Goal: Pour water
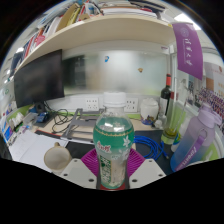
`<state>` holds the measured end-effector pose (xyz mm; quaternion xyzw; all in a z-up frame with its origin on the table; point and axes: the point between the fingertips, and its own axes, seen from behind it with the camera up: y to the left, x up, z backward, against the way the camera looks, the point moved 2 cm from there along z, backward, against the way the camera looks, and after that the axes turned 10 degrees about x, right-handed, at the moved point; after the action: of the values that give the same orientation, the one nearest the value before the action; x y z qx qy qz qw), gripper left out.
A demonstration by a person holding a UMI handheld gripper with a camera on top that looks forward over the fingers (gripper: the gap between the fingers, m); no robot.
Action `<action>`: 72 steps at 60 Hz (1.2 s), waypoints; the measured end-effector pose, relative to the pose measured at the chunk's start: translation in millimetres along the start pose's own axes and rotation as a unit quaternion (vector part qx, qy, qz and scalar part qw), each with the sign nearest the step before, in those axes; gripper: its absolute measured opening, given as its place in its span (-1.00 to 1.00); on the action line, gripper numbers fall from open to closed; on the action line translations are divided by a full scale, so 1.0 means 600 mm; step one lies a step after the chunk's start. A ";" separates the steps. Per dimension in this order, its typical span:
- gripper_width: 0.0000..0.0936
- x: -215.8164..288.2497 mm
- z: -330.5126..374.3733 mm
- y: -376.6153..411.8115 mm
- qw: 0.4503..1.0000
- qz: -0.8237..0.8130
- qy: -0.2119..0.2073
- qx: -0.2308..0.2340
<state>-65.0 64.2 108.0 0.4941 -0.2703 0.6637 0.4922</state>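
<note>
1. The gripper holds a water bottle upright between its purple pads; the fingers look closed to the bottle's width, pressing both sides.
2. The bottle's white cap is on, and it appears mostly full.
3. A white cup stands to the left on the desk, apart from the bottle.
4. Judged step: carrying the bottle. Next it likely needs moving over the cup and tilting; the cap would block pouring.

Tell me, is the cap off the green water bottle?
No. The water bottle between the gripper fingers has its white cap on top.
</note>
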 end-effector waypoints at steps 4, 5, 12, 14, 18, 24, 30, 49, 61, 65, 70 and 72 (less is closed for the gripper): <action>-0.31 -0.007 -0.007 0.001 1.000 -0.003 -0.013 0.005; -0.32 -0.011 -0.009 0.000 1.000 -0.003 -0.013 0.006; -0.31 -0.028 -0.014 -0.007 1.000 0.002 -0.024 0.001; -0.30 -0.029 -0.012 -0.006 1.000 0.000 -0.028 0.003; -0.29 -0.031 -0.010 -0.005 0.999 0.009 -0.034 0.002; -0.19 -0.033 -0.006 -0.001 0.999 0.016 -0.042 -0.003; -0.01 -0.034 -0.004 0.002 0.999 0.026 -0.043 -0.009; 0.84 -0.096 0.058 0.019 0.998 -0.037 0.022 -0.047; 0.83 -0.033 0.150 0.094 0.996 -0.039 0.025 -0.078; 0.83 -0.004 0.170 0.122 0.995 -0.046 0.018 -0.083; 0.83 0.033 0.187 0.148 0.994 -0.051 0.009 -0.096; 0.83 0.047 0.193 0.157 0.994 -0.050 0.005 -0.097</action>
<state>-107.4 -57.8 188.3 0.4537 -0.3056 0.6118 0.5713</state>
